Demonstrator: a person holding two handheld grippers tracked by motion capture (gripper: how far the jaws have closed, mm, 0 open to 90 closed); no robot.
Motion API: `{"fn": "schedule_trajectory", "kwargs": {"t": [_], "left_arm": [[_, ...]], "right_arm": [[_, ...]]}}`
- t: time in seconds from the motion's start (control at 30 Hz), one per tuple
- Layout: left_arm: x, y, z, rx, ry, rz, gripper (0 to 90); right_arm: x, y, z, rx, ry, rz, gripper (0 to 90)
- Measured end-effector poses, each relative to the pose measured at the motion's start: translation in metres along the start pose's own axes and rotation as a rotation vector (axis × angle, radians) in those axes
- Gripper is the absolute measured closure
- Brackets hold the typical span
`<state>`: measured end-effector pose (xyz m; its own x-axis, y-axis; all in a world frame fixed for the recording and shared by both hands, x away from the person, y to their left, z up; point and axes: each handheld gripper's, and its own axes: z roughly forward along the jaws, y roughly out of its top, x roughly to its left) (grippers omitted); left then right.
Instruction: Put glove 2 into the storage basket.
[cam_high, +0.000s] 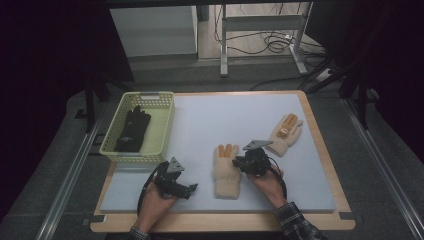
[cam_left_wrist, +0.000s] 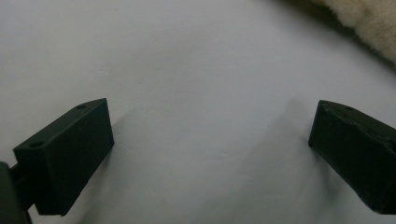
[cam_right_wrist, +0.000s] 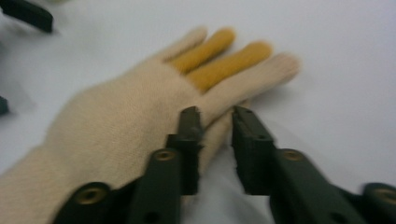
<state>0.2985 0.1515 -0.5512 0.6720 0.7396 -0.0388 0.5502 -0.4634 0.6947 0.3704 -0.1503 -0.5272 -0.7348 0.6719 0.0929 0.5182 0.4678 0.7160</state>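
A cream knitted glove (cam_high: 226, 170) with orange middle fingers lies flat on the grey mat, fingers pointing away from me. My right gripper (cam_high: 238, 162) is at its right edge. In the right gripper view the jaws (cam_right_wrist: 215, 116) are pinched on a narrow fold at the side of the glove (cam_right_wrist: 140, 107), near the thumb. A second cream glove (cam_high: 286, 134) lies farther back to the right. My left gripper (cam_high: 192, 189) rests on the mat left of the near glove, open, with only bare mat between its jaws (cam_left_wrist: 210, 135). The glove's cuff (cam_left_wrist: 369, 18) shows at the top right of the left gripper view.
A pale yellow basket (cam_high: 166, 125) stands at the table's back left with a black glove (cam_high: 132, 129) lying in it. The grey mat (cam_high: 210, 120) covers the wooden table top. Table legs and cables stand on the floor beyond.
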Motion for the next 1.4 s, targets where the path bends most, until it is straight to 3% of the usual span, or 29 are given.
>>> {"fn": "schedule_trajectory", "kwargs": {"t": [0.1, 0.13, 0.23, 0.3, 0.37, 0.47, 0.67, 0.7, 1.03, 1.3, 1.4], "left_arm": [[0.0, 0.0, 0.0, 0.0, 0.0, 0.0, 0.2], [0.0, 0.0, 0.0, 0.0, 0.0, 0.0, 0.2], [0.0, 0.0, 0.0, 0.0, 0.0, 0.0, 0.2], [0.0, 0.0, 0.0, 0.001, 0.0, 0.0, 0.2], [0.0, 0.0, 0.0, 0.0, 0.0, 0.0, 0.2], [0.0, 0.0, 0.0, 0.001, 0.0, 0.001, 0.2], [0.0, 0.0, 0.0, 0.0, 0.0, 0.0, 0.2], [0.0, 0.0, 0.0, 0.001, 0.0, 0.0, 0.2], [0.0, 0.0, 0.0, 0.0, 0.0, 0.0, 0.2], [0.0, 0.0, 0.0, 0.001, -0.001, 0.001, 0.2], [0.0, 0.0, 0.0, 0.001, -0.001, 0.001, 0.2]], "right_arm": [[0.003, -0.002, 0.0, -0.012, -0.012, -0.001, 85.8], [0.008, -0.002, -0.01, -0.036, -0.048, -0.024, 86.0], [0.01, -0.002, -0.024, -0.077, -0.069, -0.033, 85.2], [0.007, -0.006, -0.032, -0.096, -0.083, -0.009, 78.3], [0.001, -0.011, -0.031, -0.071, -0.104, 0.005, 69.4], [-0.012, -0.02, -0.033, -0.079, -0.101, 0.047, 64.5], [-0.025, -0.021, -0.046, -0.092, -0.127, 0.054, 60.0], [-0.035, -0.021, -0.053, -0.094, -0.153, 0.059, 59.0], [-0.09, -0.021, -0.076, -0.104, -0.283, 0.102, 58.7], [-0.135, -0.012, -0.068, -0.07, -0.364, 0.124, 46.7], [-0.149, -0.01, -0.062, -0.064, -0.37, 0.137, 42.0]]}}
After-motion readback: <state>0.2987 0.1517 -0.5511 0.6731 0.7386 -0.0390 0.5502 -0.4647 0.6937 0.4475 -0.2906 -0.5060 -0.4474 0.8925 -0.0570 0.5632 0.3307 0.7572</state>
